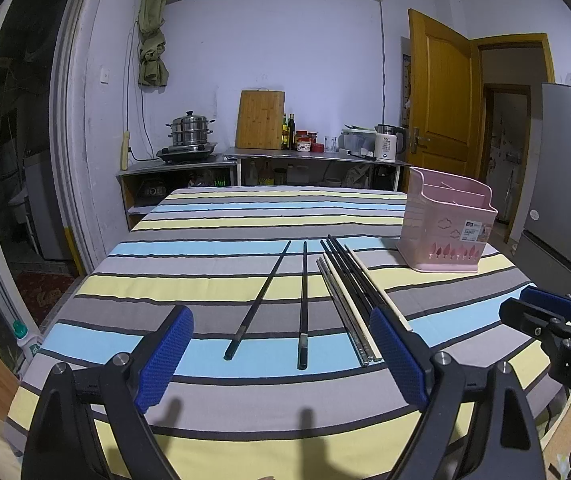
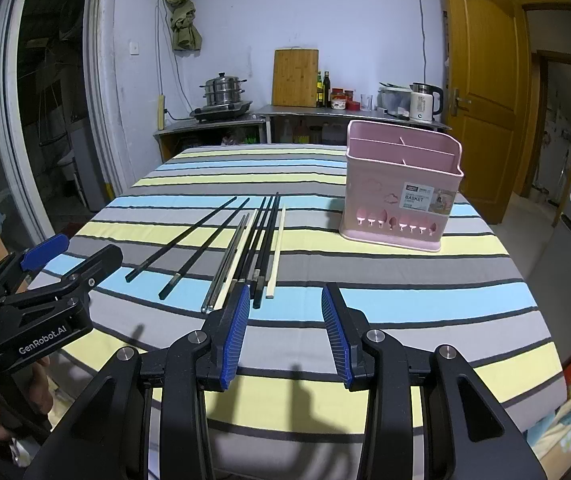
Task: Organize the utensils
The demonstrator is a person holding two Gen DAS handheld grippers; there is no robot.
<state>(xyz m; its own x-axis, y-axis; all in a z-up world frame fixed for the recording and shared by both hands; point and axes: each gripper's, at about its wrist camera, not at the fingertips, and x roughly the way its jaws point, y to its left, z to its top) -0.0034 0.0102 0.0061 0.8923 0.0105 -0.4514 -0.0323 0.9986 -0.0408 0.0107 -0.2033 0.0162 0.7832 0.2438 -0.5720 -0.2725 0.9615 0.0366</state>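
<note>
Several chopsticks lie lengthwise on the striped tablecloth. Two black ones lie apart on the left. Beside them is a tight group of metal chopsticks, black chopsticks and cream chopsticks. A pink divided utensil basket stands upright at the right with nothing visible inside. My left gripper is open above the near ends of the two black chopsticks and holds nothing. My right gripper is open just right of the group's near ends and is also without a load.
Behind the table stands a steel counter with a steamer pot, a cutting board, bottles and a kettle. A yellow door is open at the right. A grey fridge stands past the table's right edge.
</note>
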